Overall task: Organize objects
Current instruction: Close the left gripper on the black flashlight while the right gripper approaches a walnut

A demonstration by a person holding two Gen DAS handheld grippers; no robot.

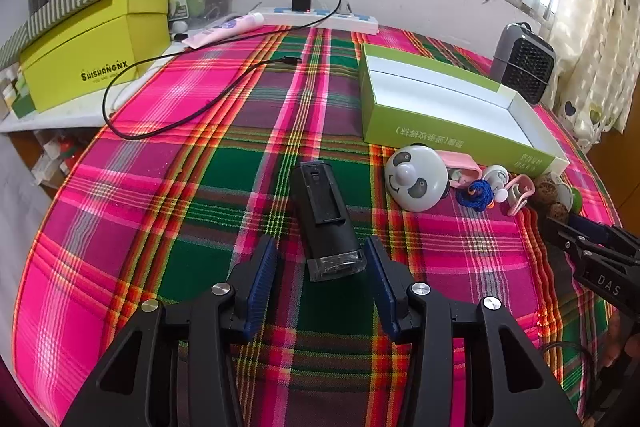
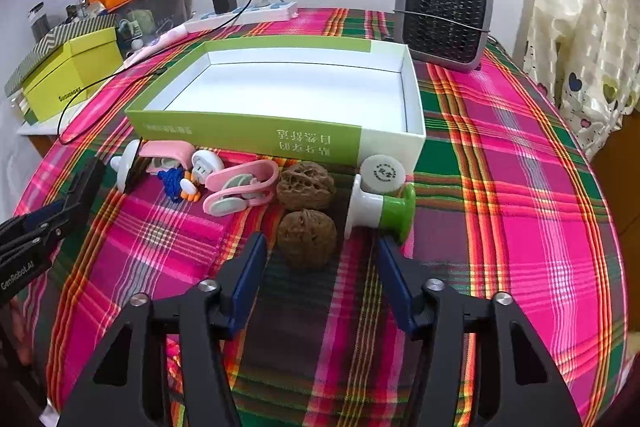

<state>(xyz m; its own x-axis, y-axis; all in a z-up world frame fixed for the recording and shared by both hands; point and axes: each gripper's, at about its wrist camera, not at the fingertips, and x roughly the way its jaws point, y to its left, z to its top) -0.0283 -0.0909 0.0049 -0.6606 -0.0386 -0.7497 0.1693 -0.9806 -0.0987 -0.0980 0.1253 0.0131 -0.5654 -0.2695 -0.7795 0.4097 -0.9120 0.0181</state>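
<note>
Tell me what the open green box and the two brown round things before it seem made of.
Green box: likely cardboard, matte print, thin folded white walls. Brown pair: apparently walnuts, with a hard, deeply wrinkled, dull shell.

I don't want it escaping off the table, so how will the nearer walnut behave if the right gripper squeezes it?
The nearer walnut is round, so it will probably roll if nudged. Its shell looks hard and ridged, likely giving the pads some bite, though a curved shell may squirt out.

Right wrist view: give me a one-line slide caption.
Right gripper open around the nearer walnut, with the empty green box waiting behind on the plaid tablecloth.
</note>
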